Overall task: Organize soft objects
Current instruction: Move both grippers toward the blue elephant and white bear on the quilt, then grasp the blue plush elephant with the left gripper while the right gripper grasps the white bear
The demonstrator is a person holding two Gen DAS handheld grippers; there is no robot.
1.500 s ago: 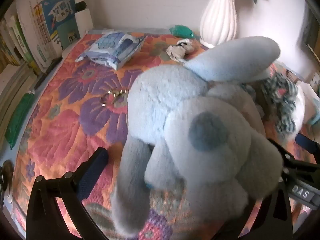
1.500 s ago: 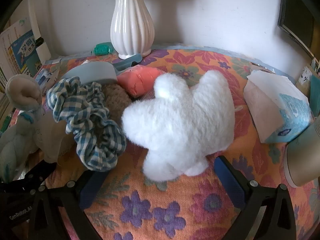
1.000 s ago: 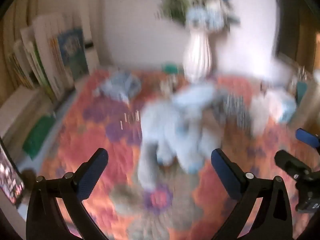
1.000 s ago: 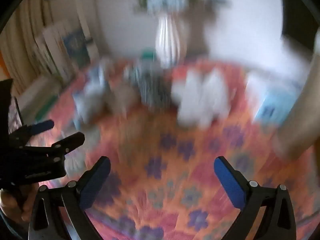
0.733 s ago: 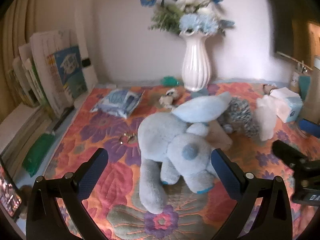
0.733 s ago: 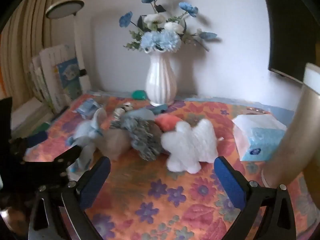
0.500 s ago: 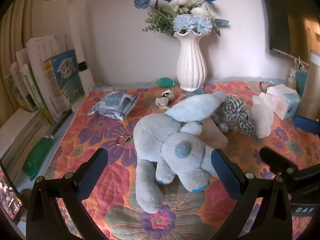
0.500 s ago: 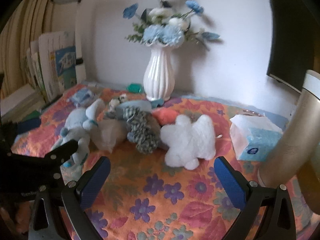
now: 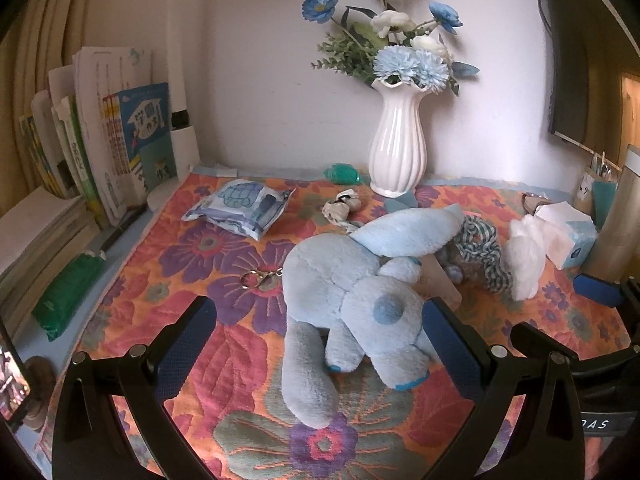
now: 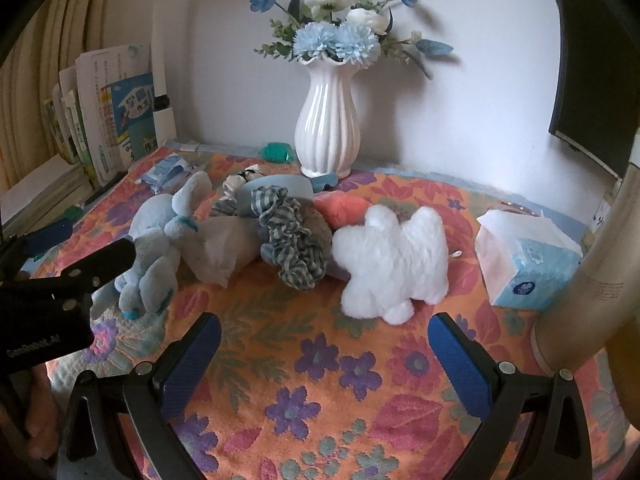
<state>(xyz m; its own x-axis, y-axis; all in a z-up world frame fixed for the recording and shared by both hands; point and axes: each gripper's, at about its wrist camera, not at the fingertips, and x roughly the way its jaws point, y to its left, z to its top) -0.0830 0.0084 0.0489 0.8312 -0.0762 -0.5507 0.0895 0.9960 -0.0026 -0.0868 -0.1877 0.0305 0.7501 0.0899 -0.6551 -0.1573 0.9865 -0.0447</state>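
A light blue plush rabbit (image 9: 360, 300) lies on the floral cloth (image 9: 224, 340); it also shows in the right wrist view (image 10: 156, 240). Beside it lie a checked scrunchie (image 10: 288, 236), a coral soft item (image 10: 340, 208) and a fluffy white plush (image 10: 396, 256), which also shows in the left wrist view (image 9: 528, 256). My left gripper (image 9: 320, 348) is open and empty, held back in front of the rabbit. My right gripper (image 10: 324, 356) is open and empty, in front of the white plush.
A white vase of blue flowers (image 9: 398, 140) stands at the back. A tissue pack (image 9: 240, 208), a key ring (image 9: 260, 278) and books (image 9: 100, 152) are on the left. A tissue box (image 10: 524, 264) and a tall tan cylinder (image 10: 600, 280) stand on the right.
Both grippers have pulled back and up from the plush toys. The rabbit and the white plush, close to the fingers before, now lie farther off on the cloth.
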